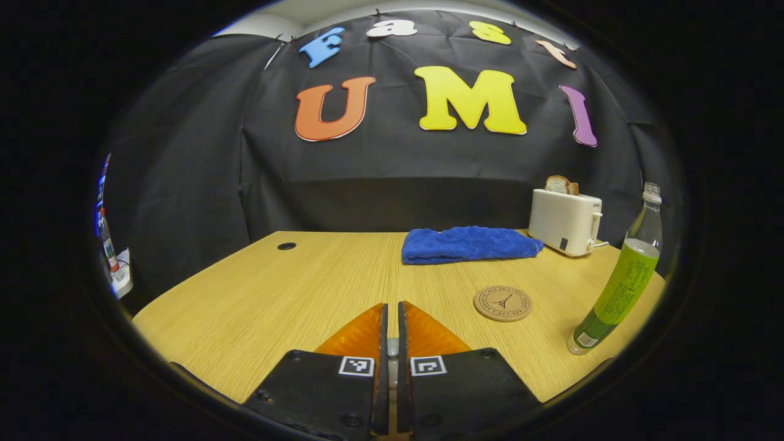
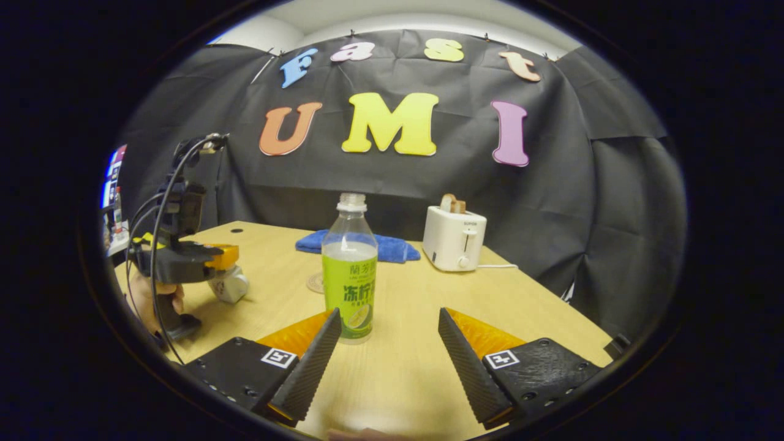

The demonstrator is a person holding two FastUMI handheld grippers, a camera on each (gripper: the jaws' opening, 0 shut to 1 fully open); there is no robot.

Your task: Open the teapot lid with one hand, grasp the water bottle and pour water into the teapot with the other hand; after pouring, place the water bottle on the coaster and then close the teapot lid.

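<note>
A pale wooden bench (image 1: pixel 294 294) stands in a booth walled with black cloth.

In the left gripper view, the left gripper (image 1: pixel 392 318) sits low over the near edge of the bench with its two fingers pressed almost together. A small pale object shows in the narrow slit between them; what it is cannot be told from here. Toward the right edge of the bench stands the water bottle (image 1: pixel 618 288), upright, uncapped, with a green label. Just to its left, flat on the bench, lies the round cork coaster (image 1: pixel 503 303), apart from the bottle. Along the far edge lie a folded blue towel (image 1: pixel 468 244) and, at the far right corner, a white toaster (image 1: pixel 565 222) with bread in its slot.

In the right gripper view, the right gripper (image 2: pixel 386 334) is spread wide, holding nothing. The water bottle (image 2: pixel 350 275) stands just ahead of it, close to the left finger, though contact cannot be judged. Near the left edge of the bench, a hand (image 2: pixel 150 300) holds the left gripper (image 2: pixel 226 260) by its handle, with a small white rounded thing at its tip, probably the teapot (image 2: pixel 230 286); whether the fingers grip it is unclear.
</note>
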